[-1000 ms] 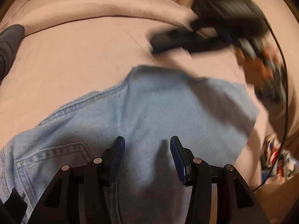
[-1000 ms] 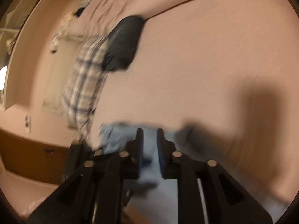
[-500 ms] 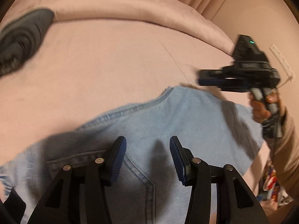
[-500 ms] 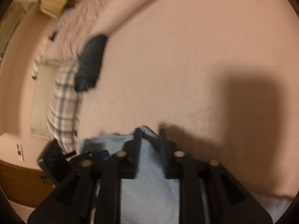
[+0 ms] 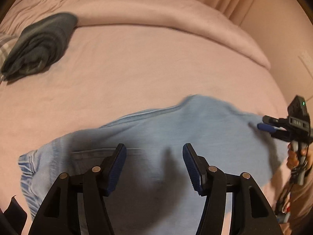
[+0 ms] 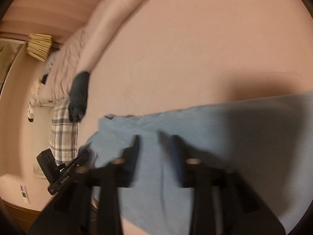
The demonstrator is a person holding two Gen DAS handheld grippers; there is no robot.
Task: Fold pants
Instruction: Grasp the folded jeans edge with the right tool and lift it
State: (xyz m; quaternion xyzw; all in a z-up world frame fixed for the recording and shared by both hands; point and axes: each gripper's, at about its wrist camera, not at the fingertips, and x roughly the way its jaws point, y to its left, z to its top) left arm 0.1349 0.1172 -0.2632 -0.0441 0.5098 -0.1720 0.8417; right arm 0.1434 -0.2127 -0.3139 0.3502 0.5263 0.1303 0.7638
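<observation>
Left gripper [image 5: 154,163] jaws spread wide, nothing between them, hovering over the waistband end of the jeans [image 5: 176,137], back pocket seam just under the left finger; right gripper [image 6: 154,150] blurred in its own view but jaws look apart with denim showing through the gap, holding nothing; in the left view it sits at the far right edge of the jeans by the leg hem. Jeans are light blue denim, lying flat across the near edge of the bed [image 5: 146,68], part folded by the look of it, hem end toward the right edge. Judgement: denim is soft but fairly heavy, thick at seams and waistband, not slippery, drapes and sags if lifted by one point; best pinch is the hem corners or waistband edge, both layers together. No containers in view. Dark grey folded garment [image 5: 37,45] at far left of bed, plaid cloth [image 6: 62,133] beside it, rolled pink duvet [image 5: 156,15] along far edge
</observation>
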